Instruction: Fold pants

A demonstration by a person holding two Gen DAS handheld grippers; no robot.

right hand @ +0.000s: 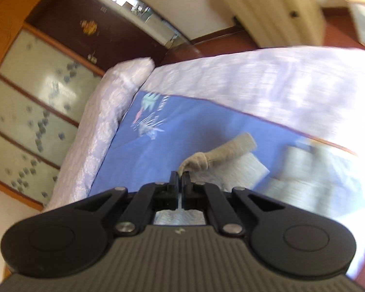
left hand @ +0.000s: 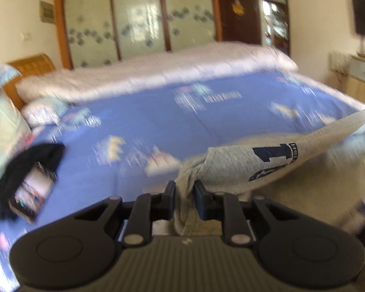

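The left gripper (left hand: pixel 185 189) was pinching a bunch of the grey pants (left hand: pixel 233 168), with cloth squeezed between its two fingers and hanging down behind them. From there the pants ran forward and to the right of this gripper, stretched in the air above the blue sheet (left hand: pixel 138 121), with a dark blue print facing up. The right gripper (right hand: pixel 180 178) had its fingers pressed almost together, and a thin edge of the grey cloth seemed to be caught at their tips; the picture was blurred, so this is my judgement only. Just ahead of it a rolled part of the pants (right hand: pixel 216 155) lay on the sheet (right hand: pixel 182 131), going forward and to the right. I think the step in hand was lifting and spreading the pants between both grippers, so the folding itself looked hardly begun. To do it well, both grips should keep firm and move together, at the same height, so that the cloth becomes flat and not twisted. The bunched part at the left gripper could make a crooked fold, so it would help to lay the pants down smooth before folding. Far to the left of the left gripper lay a phone (left hand: pixel 32 192) on a black cloth (left hand: pixel 29 168), well apart from the pants.
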